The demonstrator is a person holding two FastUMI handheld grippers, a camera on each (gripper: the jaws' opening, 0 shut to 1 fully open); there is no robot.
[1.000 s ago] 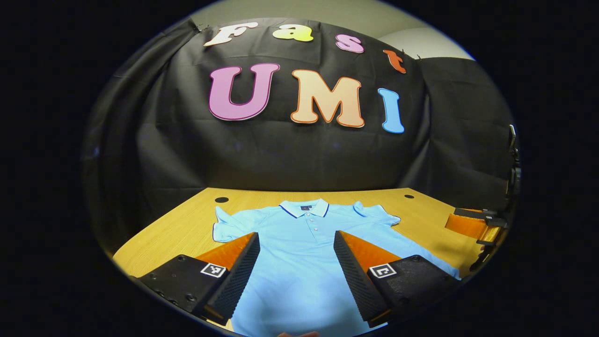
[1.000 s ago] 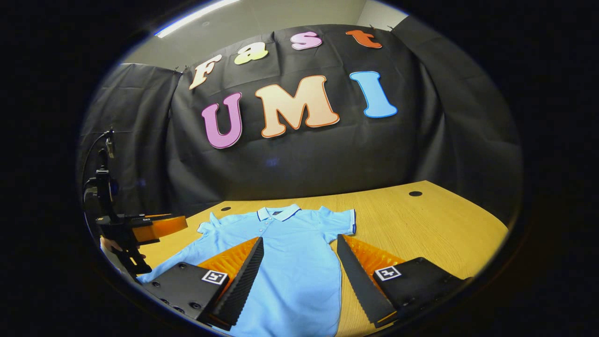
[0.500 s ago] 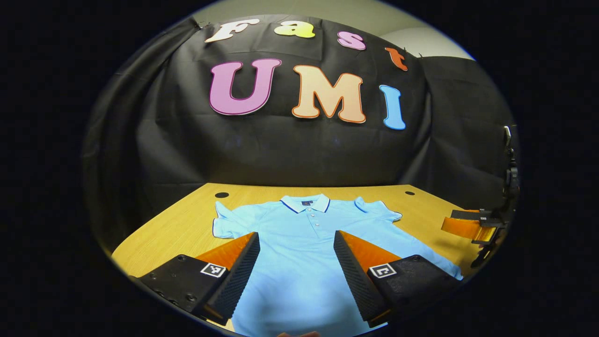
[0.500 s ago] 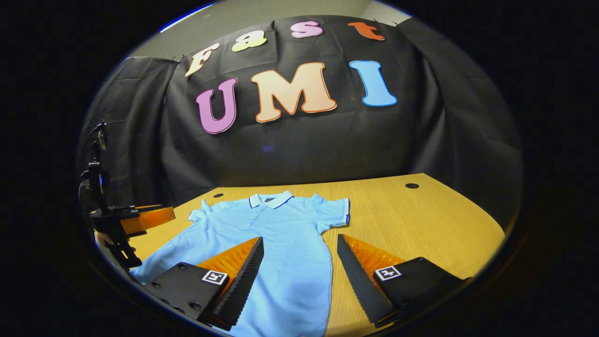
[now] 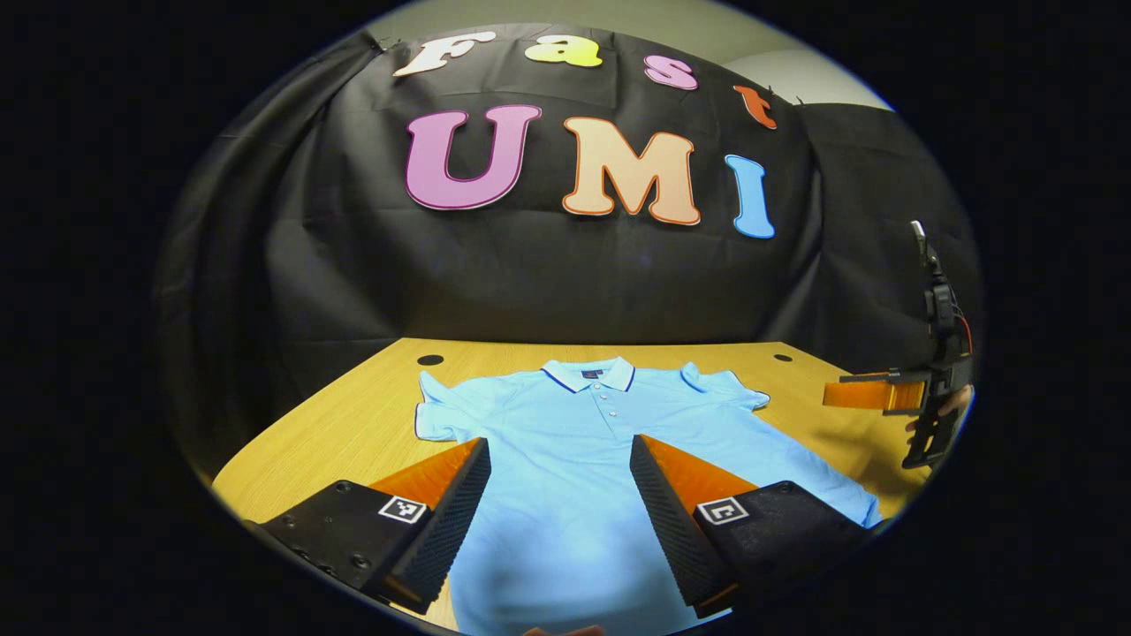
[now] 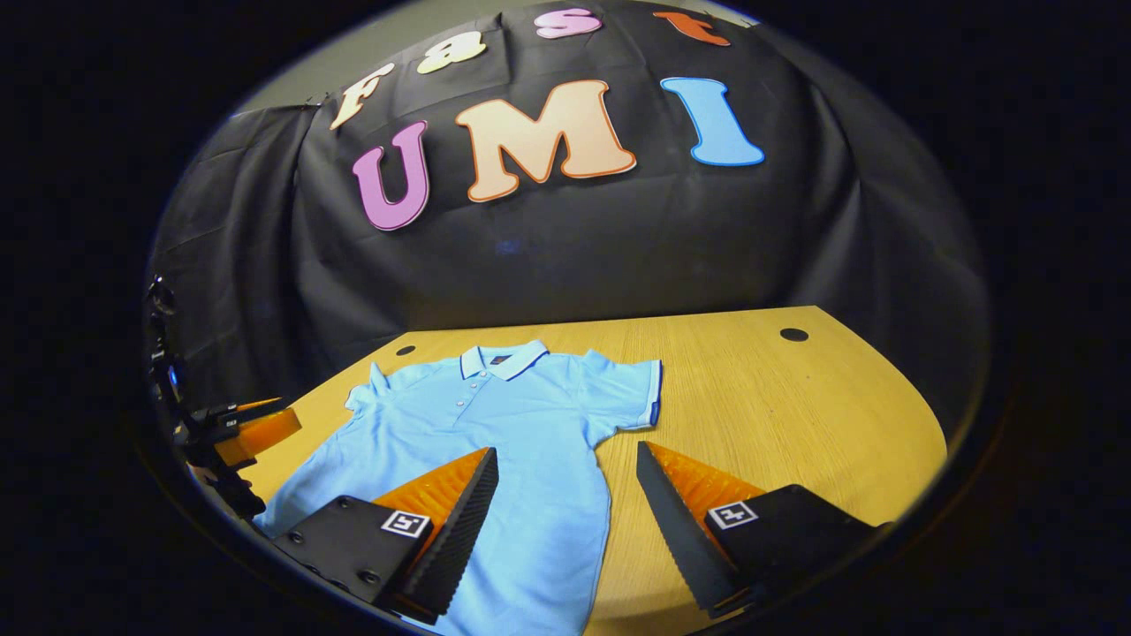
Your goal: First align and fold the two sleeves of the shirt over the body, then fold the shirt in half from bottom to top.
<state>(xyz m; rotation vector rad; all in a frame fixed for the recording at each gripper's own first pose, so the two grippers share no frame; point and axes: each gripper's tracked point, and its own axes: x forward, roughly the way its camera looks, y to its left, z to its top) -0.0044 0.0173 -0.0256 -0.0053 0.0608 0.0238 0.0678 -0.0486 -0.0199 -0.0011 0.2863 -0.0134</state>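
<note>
The light blue shirt [image 5: 601, 459] is lying flat on the bench [image 6: 795, 415], sleeves unfolded. Left tongs [image 5: 558, 481] and right tongs [image 6: 565, 495] are hovering spread above it, pinching nothing.

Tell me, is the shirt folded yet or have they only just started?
Only just started. Nothing is folded: the blue shirt lies flat and spread open on the wooden table, collar away from the cameras, with the right sleeve and the left sleeve both sticking out. The left gripper and right gripper hang open above it, holding nothing. Left to do: both sleeves, then the bottom-to-top fold.
</note>
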